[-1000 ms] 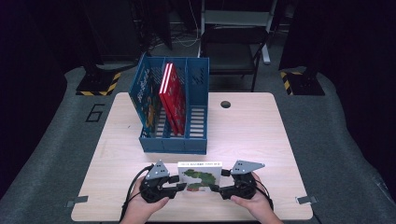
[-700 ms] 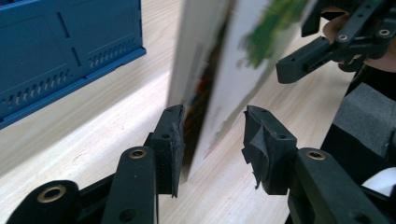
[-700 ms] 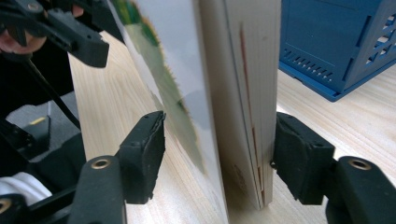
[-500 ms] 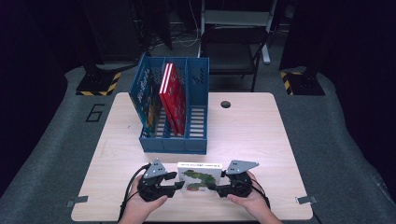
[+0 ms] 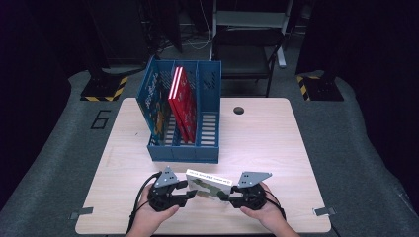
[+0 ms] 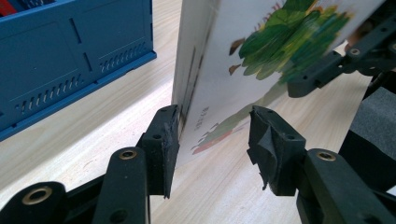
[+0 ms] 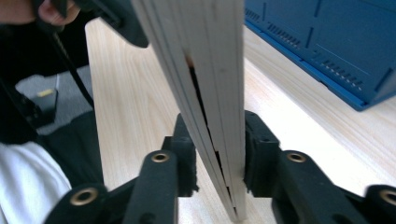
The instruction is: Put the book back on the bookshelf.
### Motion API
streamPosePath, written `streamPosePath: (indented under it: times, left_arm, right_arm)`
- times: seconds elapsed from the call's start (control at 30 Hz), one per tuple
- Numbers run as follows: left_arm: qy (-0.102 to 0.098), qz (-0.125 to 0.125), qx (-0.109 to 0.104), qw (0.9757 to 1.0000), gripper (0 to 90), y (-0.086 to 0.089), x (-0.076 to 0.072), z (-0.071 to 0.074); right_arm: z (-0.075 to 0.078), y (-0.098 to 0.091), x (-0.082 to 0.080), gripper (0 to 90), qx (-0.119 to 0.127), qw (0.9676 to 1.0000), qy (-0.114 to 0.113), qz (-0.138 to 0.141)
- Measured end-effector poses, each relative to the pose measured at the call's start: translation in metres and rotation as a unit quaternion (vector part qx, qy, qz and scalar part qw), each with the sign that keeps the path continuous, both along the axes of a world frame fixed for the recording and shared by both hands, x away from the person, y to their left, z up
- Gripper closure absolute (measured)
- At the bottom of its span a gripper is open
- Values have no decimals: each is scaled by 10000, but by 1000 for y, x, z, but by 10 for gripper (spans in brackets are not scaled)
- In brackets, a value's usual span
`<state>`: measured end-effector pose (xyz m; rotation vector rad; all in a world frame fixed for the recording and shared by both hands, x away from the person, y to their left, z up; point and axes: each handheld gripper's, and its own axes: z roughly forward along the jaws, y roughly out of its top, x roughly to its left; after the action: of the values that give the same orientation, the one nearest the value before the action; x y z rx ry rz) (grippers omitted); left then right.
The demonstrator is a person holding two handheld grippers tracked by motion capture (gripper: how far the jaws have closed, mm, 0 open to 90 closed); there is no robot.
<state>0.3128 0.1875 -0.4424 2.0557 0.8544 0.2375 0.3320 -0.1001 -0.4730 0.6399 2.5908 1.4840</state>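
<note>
A thin picture book (image 5: 210, 183) with a white cover and a green drawing is held on edge just above the table's front, between both grippers. My right gripper (image 7: 217, 149) has just been closing and its pads now press the book's (image 7: 210, 70) page edge from both sides. My left gripper (image 6: 212, 135) has just been opening. Its jaws straddle the book's (image 6: 243, 60) spine end, one pad beside the spine and the other clear of the cover. In the high view the left gripper (image 5: 190, 190) and right gripper (image 5: 223, 196) face each other.
A blue file rack (image 5: 183, 150) stands behind the book at the table's middle left, with red books (image 5: 182, 101) in its middle slot and a blue-covered one (image 5: 157, 106) at its left. A cable hole (image 5: 238, 110) lies right of it. A chair (image 5: 247, 54) stands beyond the table.
The right gripper's jaws have closed onto the book's edge. Both hands have stayed near the front edge, and the book has kept its place between them.
</note>
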Motion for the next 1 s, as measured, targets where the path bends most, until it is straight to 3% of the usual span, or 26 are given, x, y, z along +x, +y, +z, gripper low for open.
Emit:
streamPosePath:
  times: [0.1, 0.27, 0.47, 0.8, 1.0]
  left_arm:
    - [-9, 59, -30, 10000, 528, 1, 0, 0]
    - [-2, 46, -70, 10000, 528, 2, 0, 1]
    - [11, 23, -72, 10000, 518, 1, 0, 0]
    - [5, 159, -194, 9997, 489, 7, 1, 2]
    - [29, 105, -86, 9999, 475, 8, 2, 1]
  right_arm:
    - [2, 4, -4, 757, -125, 9997, -186, 80]
    - [6, 5, -6, 768, -154, 9994, -303, 119]
    - [20, 8, -16, 769, -333, 9964, -763, 149]
    - [30, 4, -19, 767, -68, 9974, -716, 56]
    - [39, -5, -19, 766, 73, 9971, -753, -83]
